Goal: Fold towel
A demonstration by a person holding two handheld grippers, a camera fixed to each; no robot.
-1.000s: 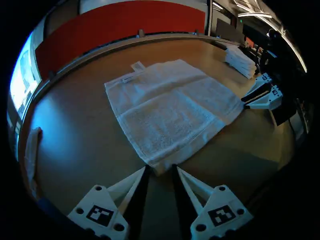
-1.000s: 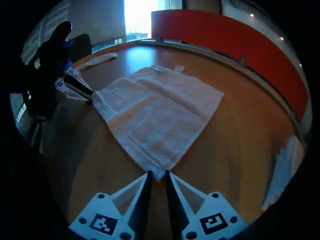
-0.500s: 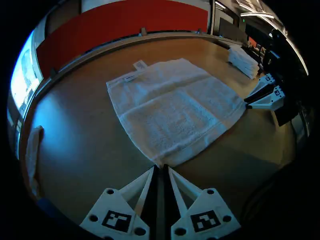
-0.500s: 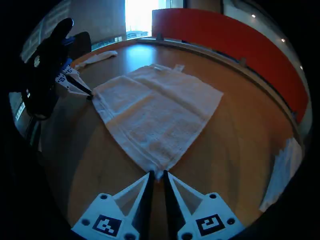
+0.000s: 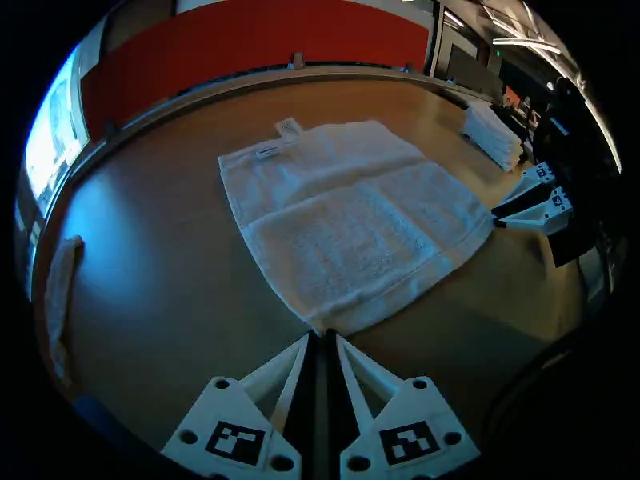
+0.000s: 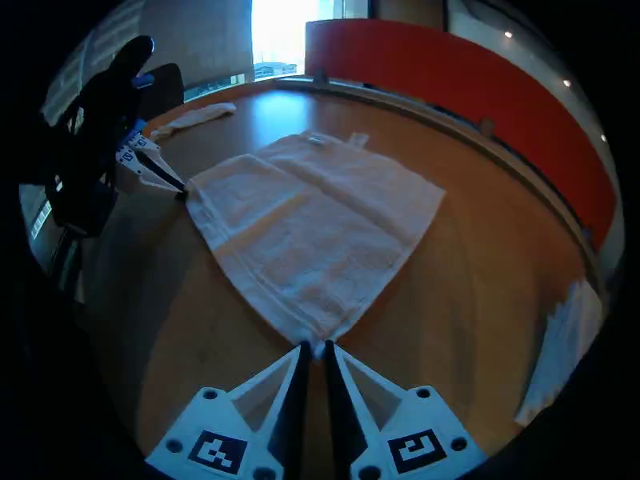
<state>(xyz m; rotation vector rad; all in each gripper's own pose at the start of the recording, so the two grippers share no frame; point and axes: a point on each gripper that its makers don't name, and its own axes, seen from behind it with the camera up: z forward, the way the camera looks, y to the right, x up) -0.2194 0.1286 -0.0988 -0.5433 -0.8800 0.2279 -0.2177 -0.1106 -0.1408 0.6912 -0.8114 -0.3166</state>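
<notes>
Each view looks low and close across the table (image 5: 160,264) from one corner of the towel (image 5: 352,224). Set at neighbouring corners, both share the whole towel.

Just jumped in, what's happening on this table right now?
A person is working a white towel with a handheld gripper in each hand. The towel lies flat on the wooden table, seemingly folded over once already, judging by its layers. The left gripper is closed on one near corner and the right gripper on the neighbouring corner, both low at the table. No corner is lifted yet. A stack of folded towels sits off to the side.
</notes>
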